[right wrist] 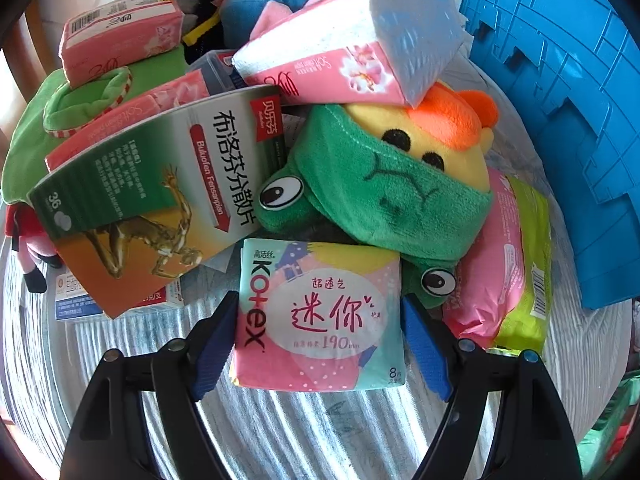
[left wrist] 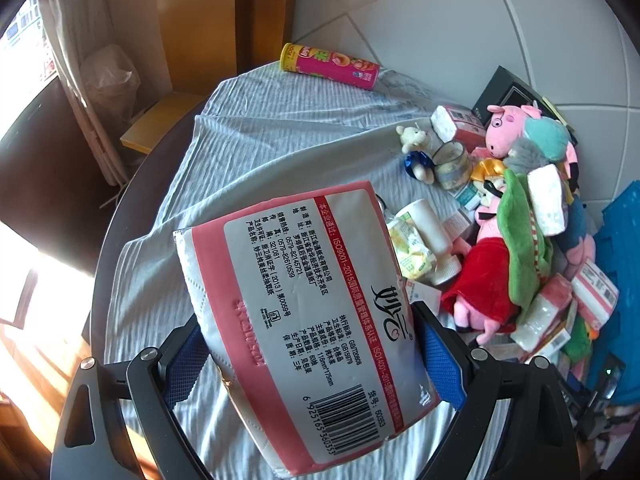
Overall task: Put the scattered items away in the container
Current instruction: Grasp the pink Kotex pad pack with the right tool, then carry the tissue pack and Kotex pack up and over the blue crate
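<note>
- The left tool (left wrist: 316,364) stands wide, its two blue pads clamped on the sides of a pink-and-white tissue pack (left wrist: 296,320), lifted clear of the striped cloth (left wrist: 280,128) that covers the desk.
- The right tool (right wrist: 318,344) stands fairly wide around a pastel Kotex pad packet (right wrist: 320,312), which lies on the cloth; whether its blue pads press the packet's edges or only flank them cannot be told.
- Just behind that packet lies a heap: a green frog plush (right wrist: 384,200), a green medicine box (right wrist: 160,184) and a pink tissue pack (right wrist: 344,52).
- The blue container (right wrist: 560,100) stands beside the heap.
</note>
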Demonstrator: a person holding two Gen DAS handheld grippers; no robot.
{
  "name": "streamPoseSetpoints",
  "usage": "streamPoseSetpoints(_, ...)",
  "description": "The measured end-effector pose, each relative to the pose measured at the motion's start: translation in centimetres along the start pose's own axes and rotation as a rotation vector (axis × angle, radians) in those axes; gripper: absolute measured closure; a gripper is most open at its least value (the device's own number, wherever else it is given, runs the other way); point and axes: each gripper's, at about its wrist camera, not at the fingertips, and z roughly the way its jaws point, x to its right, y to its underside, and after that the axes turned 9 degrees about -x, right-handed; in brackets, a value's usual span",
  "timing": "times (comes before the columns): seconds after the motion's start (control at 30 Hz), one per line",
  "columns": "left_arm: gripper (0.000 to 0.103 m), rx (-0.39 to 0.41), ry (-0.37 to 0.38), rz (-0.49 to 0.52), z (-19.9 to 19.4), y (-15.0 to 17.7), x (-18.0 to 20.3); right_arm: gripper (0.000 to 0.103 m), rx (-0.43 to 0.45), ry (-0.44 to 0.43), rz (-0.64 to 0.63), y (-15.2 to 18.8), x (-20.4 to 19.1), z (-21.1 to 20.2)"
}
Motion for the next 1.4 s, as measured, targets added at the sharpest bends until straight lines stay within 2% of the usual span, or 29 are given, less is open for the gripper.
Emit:
streamPoseSetpoints(0.17,0.01,0.006,-0.002,0.008,-0.3,-0.3,0.5,0.024,-0.013,0.004,-0.013,0.2,0.3,0.8)
streamPoseSetpoints(0.23,0.01,0.005,-0.006,0.012,-0.3,-0.3,0.7,0.026,-0.021,-0.005,-0.036,0.1,0.4,0.6)
streamPoseSetpoints(0.47,0.01,0.005,0.007,0.013,-0.3,-0.1,1.8,0.028,-0.003,-0.023,-0.07,0.5,0.7,-2.0)
streamPoseSetpoints(0.6,0.01,0.005,0.032,0.009,-0.5,-0.4,2.9,0.028,0.037,-0.048,-0.099,0.8,0.8,-5.4)
streamPoseSetpoints(0.73,0.01,0.029,0.067,0.009,-1.3,-0.9,3.9,0.028,0.115,-0.065,-0.115,1.0,0.2,-10.4)
streamPoseSetpoints(0.77,0.01,0.035,0.077,0.007,-1.6,-1.1,4.2,0.028,0.135,-0.069,-0.115,0.8,-0.1,-11.7)
streamPoseSetpoints(0.8,0.01,0.041,0.085,0.006,-1.8,-1.3,4.4,0.028,0.152,-0.075,-0.114,-1.5,-1.5,-11.9)
streamPoseSetpoints(1.07,0.01,0.083,0.121,0.02,-3.9,-2.1,5.6,0.028,0.27,-0.117,-0.171,-1.7,-3.9,-20.7)
streamPoseSetpoints(1.4,0.01,0.164,0.119,0.093,-7.3,-1.4,8.2,0.028,0.372,-0.157,-0.196,-1.6,-3.6,-26.1)
